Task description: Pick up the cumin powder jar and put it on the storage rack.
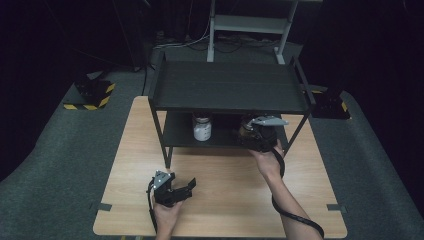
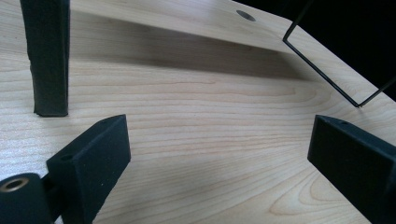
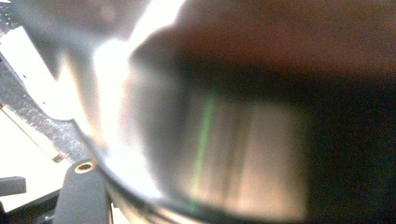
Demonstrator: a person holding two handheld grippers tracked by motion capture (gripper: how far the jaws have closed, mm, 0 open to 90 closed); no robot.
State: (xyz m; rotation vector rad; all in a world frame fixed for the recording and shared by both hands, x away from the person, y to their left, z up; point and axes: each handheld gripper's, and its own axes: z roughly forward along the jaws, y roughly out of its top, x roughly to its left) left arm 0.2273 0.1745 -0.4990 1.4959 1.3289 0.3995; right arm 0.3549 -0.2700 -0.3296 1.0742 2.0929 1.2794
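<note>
Right gripper clamps a brown jar; left gripper gapes wide, empty.

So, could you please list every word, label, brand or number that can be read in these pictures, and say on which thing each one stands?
No text can be read anywhere.
White jar on the lower shelf: no lettering can be made out; too small.
Jar in the right claw: blurred, no legible label.
Yellow-black hazard stripes on the floor: a marking, no words.
Table, left claw: no print visible.
</note>
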